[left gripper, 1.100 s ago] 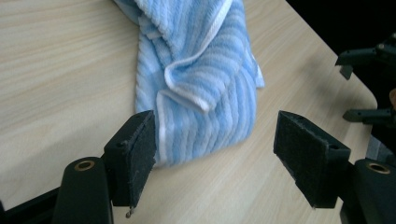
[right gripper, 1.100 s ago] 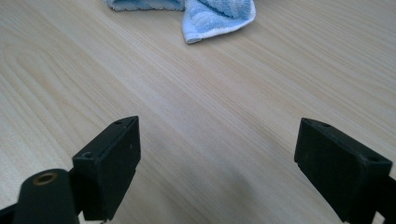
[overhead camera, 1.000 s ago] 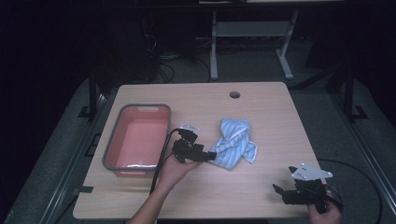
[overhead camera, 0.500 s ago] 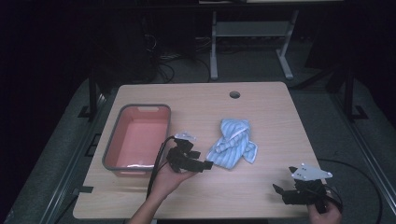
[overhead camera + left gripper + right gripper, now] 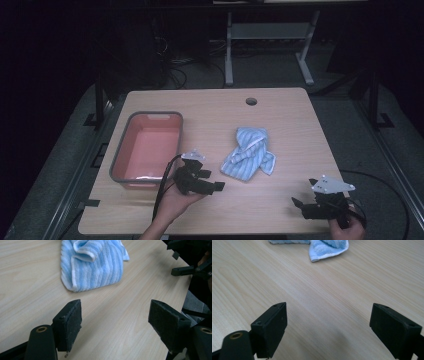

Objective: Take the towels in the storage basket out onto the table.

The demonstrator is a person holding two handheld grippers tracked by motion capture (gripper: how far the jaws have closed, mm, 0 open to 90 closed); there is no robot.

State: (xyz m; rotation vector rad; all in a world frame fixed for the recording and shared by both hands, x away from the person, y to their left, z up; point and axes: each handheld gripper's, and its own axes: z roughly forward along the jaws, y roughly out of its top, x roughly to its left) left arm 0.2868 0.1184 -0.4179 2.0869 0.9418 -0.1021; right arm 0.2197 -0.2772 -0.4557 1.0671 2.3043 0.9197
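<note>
Left gripper (image 5: 220,186) pulled back nearward off striped terry towel (image 5: 248,154); jaws just opening, spread, empty. Right gripper (image 5: 298,206) spread, level.

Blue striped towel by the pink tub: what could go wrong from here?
1. The towel lies crumpled in folds; a pinch may catch just one layer, so it unfurls and drags.
2. The left tool, jaws just opened with nothing between them, sits apart from the towel; closing now would likely grab nothing.
3. The pink tub stands close beside the left hand; a swing could nudge it.
</note>
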